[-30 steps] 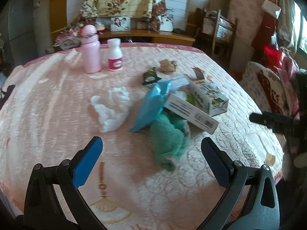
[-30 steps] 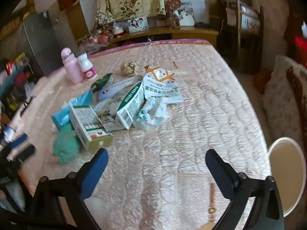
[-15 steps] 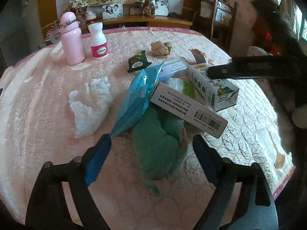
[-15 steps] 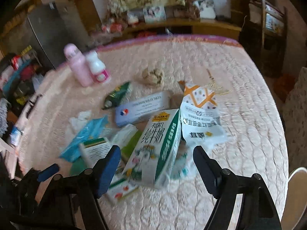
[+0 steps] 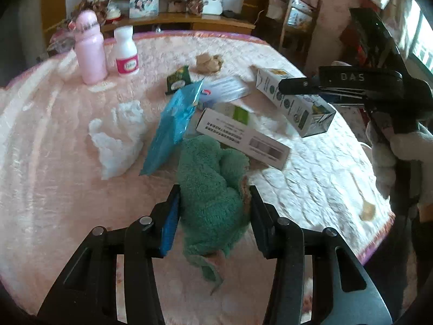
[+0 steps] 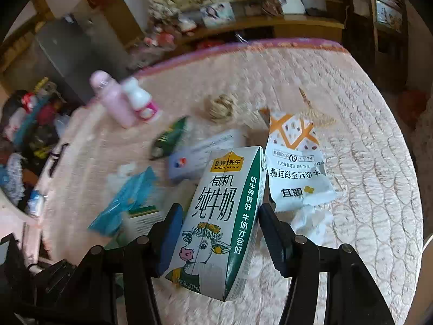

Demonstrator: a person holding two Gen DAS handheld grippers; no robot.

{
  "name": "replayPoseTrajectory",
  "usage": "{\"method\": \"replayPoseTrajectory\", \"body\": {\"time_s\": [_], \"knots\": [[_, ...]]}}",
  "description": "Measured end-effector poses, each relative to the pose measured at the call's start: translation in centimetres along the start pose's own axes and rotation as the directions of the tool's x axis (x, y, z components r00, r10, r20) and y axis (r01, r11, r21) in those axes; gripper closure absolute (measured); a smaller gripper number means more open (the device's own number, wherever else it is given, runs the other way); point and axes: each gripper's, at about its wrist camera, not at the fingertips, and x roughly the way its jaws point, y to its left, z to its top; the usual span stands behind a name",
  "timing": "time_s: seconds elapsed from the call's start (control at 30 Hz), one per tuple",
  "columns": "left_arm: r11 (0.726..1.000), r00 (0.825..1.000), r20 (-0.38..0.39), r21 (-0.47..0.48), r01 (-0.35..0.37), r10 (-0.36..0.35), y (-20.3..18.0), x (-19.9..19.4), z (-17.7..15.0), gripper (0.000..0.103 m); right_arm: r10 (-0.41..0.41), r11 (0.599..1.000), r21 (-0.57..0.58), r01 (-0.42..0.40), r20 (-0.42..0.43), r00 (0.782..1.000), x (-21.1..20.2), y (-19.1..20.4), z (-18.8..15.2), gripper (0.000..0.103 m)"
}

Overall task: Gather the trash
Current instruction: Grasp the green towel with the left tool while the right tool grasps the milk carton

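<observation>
Trash lies on a pink quilted bed (image 5: 40, 140). My left gripper (image 5: 213, 203) has its fingers on both sides of a crumpled green towel (image 5: 211, 187), touching it. My right gripper (image 6: 219, 216) straddles a white and green milk carton (image 6: 216, 211), which also shows in the left wrist view (image 5: 295, 103) with the right gripper's finger over it. Nearby lie a blue wrapper (image 5: 173, 124), a long white box (image 5: 240, 138), a white tissue (image 5: 119, 135) and a white and orange snack bag (image 6: 295, 168).
A pink bottle (image 5: 90, 51) and a white bottle (image 5: 125, 52) stand at the bed's far left. A brown paper ball (image 5: 208, 63), a dark green packet (image 5: 177, 81) and a pale blue box (image 5: 224, 92) lie behind the pile. A wooden shelf (image 5: 189, 21) runs along the wall.
Both grippers have moved forward and narrowed. The left now brackets the green towel. The right now brackets the milk carton, which looks lifted or tilted off the pile.
</observation>
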Motion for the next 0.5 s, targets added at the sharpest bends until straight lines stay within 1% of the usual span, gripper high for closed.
{"method": "replayPoseTrajectory", "body": {"time_s": [0.07,0.13,0.17,0.23,0.33,0.4,0.43,0.5], "knots": [[1.000,1.000,0.013,0.000,0.018,-0.018,-0.3,-1.6,0.0,0.058,0.024,1.000,-0.001,-0.024,0.029,0.999,-2.0,0.0,-0.4,0.047],[0.999,0.999,0.029,0.001,0.032,-0.032,-0.8,-2.9,0.3,0.058,0.071,0.997,0.011,-0.071,0.052,0.996,-4.0,-0.3,-1.1,0.047],[0.999,0.998,0.042,0.008,0.036,-0.037,-1.3,-3.5,0.4,0.058,0.079,0.997,0.012,-0.080,0.064,0.995,-4.9,-0.4,-1.5,0.047],[0.998,0.997,0.064,0.031,0.047,-0.049,-2.6,-4.5,0.9,0.058,0.067,0.998,0.005,-0.068,0.085,0.994,-6.3,-0.8,-2.3,0.047],[0.994,0.993,0.072,0.065,0.091,-0.096,-5.1,-4.8,2.0,0.058,0.046,0.999,0.011,-0.048,0.108,0.993,-8.7,-2.3,-3.7,0.047],[0.989,0.991,0.069,0.097,0.111,-0.118,-7.4,-4.3,2.6,0.058,0.026,0.999,0.019,-0.029,0.120,0.992,-10.2,-3.5,-4.6,0.047],[0.987,0.989,0.065,0.109,0.122,-0.129,-8.4,-3.9,2.9,0.058,0.002,1.000,0.031,-0.006,0.130,0.991,-11.2,-4.5,-5.1,0.047],[0.978,0.985,0.044,0.135,0.157,-0.164,-11.1,-3.0,3.6,0.058,-0.028,0.998,0.058,0.020,0.142,0.989,-12.3,-6.4,-5.7,0.047]]}}
